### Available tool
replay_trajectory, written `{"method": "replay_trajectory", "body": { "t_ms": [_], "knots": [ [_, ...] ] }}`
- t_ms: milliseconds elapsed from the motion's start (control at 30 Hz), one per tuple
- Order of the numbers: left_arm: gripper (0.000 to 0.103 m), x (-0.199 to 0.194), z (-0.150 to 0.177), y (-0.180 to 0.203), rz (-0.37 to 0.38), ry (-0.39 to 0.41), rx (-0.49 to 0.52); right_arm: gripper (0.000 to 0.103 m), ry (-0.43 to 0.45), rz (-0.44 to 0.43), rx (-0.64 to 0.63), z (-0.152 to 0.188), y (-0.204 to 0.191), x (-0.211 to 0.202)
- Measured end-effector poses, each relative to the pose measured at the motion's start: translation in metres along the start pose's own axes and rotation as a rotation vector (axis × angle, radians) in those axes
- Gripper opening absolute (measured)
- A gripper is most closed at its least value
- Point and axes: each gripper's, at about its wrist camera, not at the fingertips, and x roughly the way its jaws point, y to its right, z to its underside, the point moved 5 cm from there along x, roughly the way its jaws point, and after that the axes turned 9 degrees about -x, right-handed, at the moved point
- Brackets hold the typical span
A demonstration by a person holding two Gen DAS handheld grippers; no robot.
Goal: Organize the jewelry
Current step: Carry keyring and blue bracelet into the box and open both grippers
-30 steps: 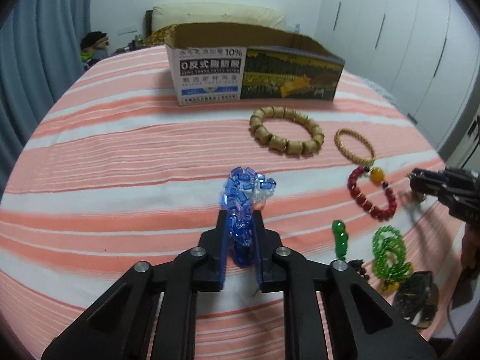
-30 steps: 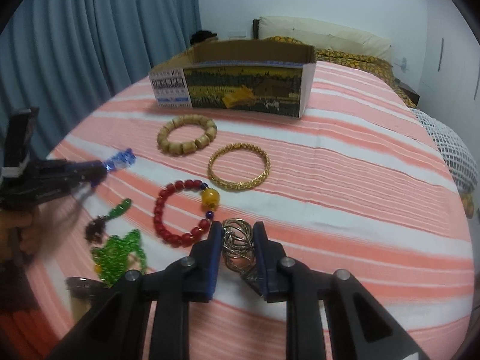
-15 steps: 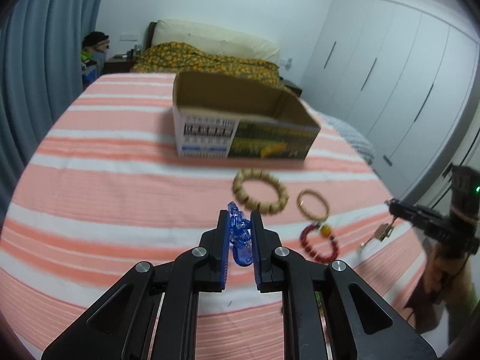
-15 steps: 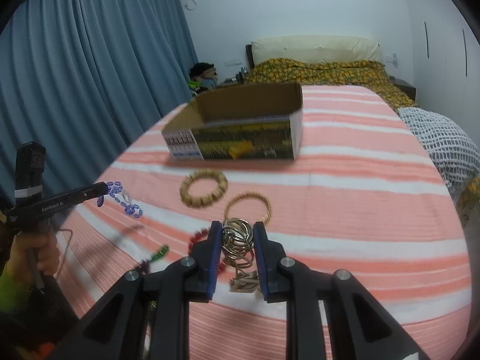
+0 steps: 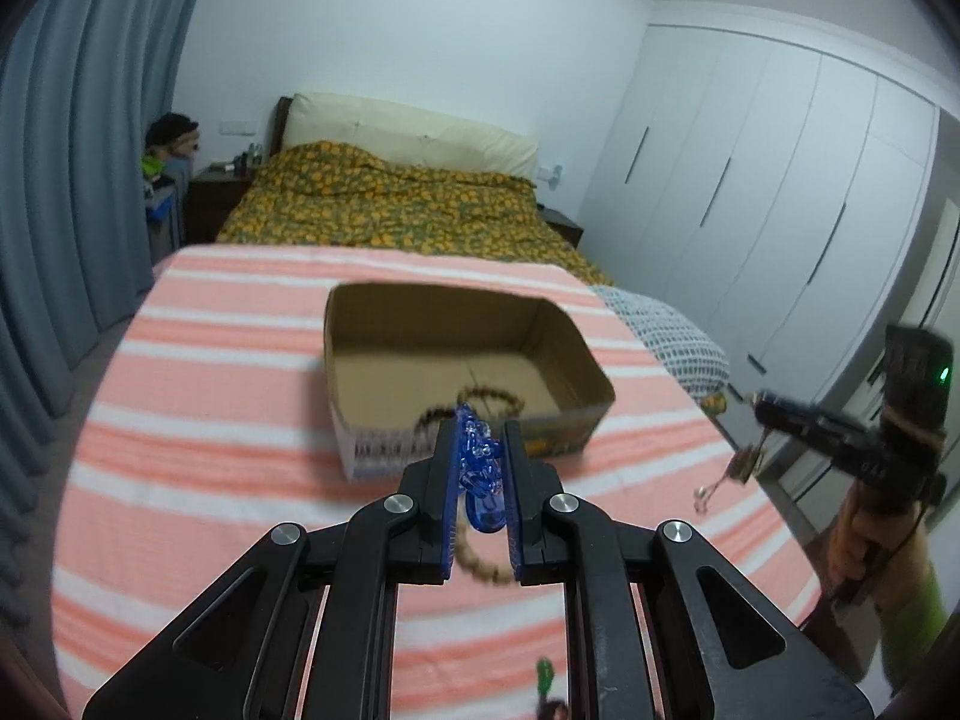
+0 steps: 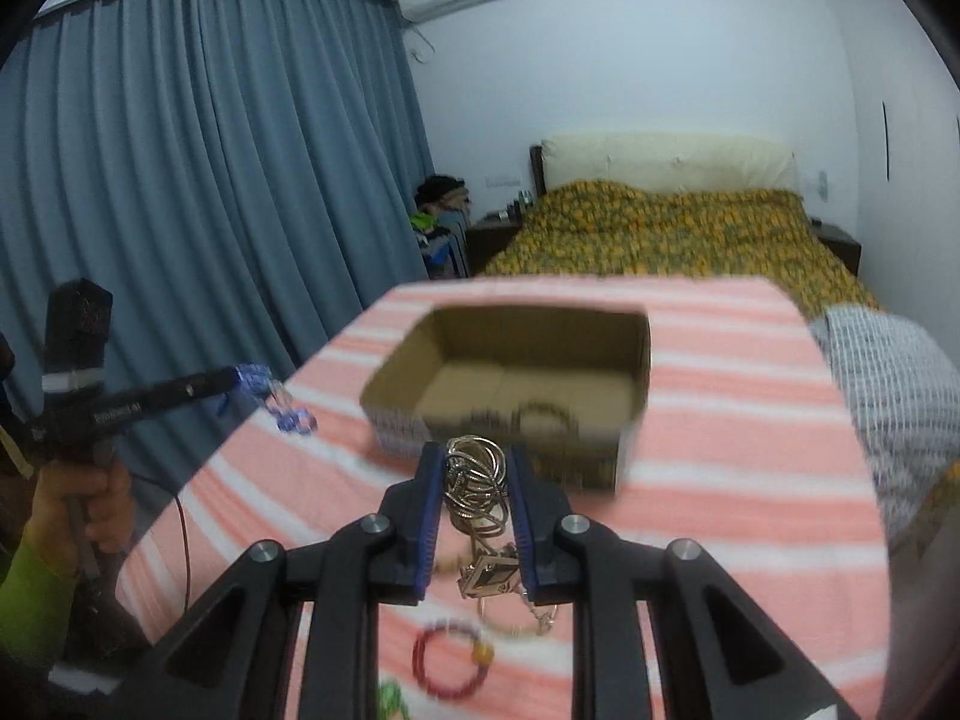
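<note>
Above the striped table, my left gripper [image 5: 480,429] is shut on a blue bead bracelet [image 5: 480,477], just short of the open cardboard box [image 5: 369,450]. In the right wrist view the left gripper [image 6: 237,377] is at the left, the blue bead bracelet [image 6: 273,399] dangling from it. My right gripper [image 6: 476,451] is shut on a bunch of silver rings [image 6: 474,483], also near the cardboard box [image 6: 641,360]. The left wrist view has the right gripper [image 5: 761,414] at the right edge, its silver rings [image 5: 741,467] hanging. A dark beaded bracelet [image 5: 492,397] lies inside the box.
On the striped cloth [image 6: 720,510] below lie a red bead bracelet [image 6: 450,660], a wooden bracelet [image 5: 480,567] and green beads [image 6: 390,696]. A bed [image 5: 390,204] stands behind the table, curtains [image 6: 210,210] to the left and wardrobes [image 5: 780,210] to the right.
Both grippers have risen from the cloth with their loads and come closer to the box. Its inside now shows from above.
</note>
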Motion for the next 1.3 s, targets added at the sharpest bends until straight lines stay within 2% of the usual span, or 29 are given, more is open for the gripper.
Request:
{"method": "replay_trajectory", "body": {
  "t_ms": [100, 200, 433, 700, 1000, 1033, 1067, 1100, 1133, 1167, 1300],
  "knots": [
    [0.012, 0.016, -0.015, 0.000, -0.005, -0.003, 0.006, 0.021, 0.025, 0.012, -0.042, -0.038, 0.003, 0.013],
    [0.012, 0.036, -0.029, -0.002, -0.023, -0.011, 0.014, 0.021, 0.027, 0.026, -0.075, -0.062, 0.005, 0.033],
    [0.012, 0.085, -0.059, -0.018, -0.069, -0.054, 0.014, 0.021, -0.071, 0.052, -0.122, -0.093, 0.034, 0.107],
    [0.012, 0.150, -0.061, -0.044, -0.119, -0.134, -0.014, 0.022, -0.208, 0.093, -0.133, -0.091, 0.071, 0.190],
    [0.013, 0.192, -0.049, -0.060, -0.201, -0.189, 0.000, 0.025, -0.308, 0.137, -0.123, -0.061, 0.098, 0.241],
    [0.016, 0.195, -0.047, -0.061, -0.231, -0.191, 0.006, 0.031, -0.306, 0.147, -0.123, -0.058, 0.100, 0.240],
    [0.034, 0.195, -0.046, -0.062, -0.249, -0.192, 0.007, 0.043, -0.301, 0.147, -0.121, -0.058, 0.100, 0.239],
    [0.067, 0.196, -0.045, -0.064, -0.263, -0.193, 0.002, 0.074, -0.299, 0.151, -0.119, -0.056, 0.102, 0.238],
    [0.081, 0.193, -0.045, -0.065, -0.280, -0.182, -0.009, 0.080, -0.288, 0.172, -0.116, -0.057, 0.103, 0.234],
    [0.092, 0.185, -0.045, -0.065, -0.290, -0.152, -0.017, 0.080, -0.268, 0.186, -0.115, -0.061, 0.104, 0.232],
    [0.092, 0.158, -0.040, -0.055, -0.271, -0.118, 0.011, 0.080, -0.201, 0.199, -0.113, -0.065, 0.095, 0.200]
  ]
}}
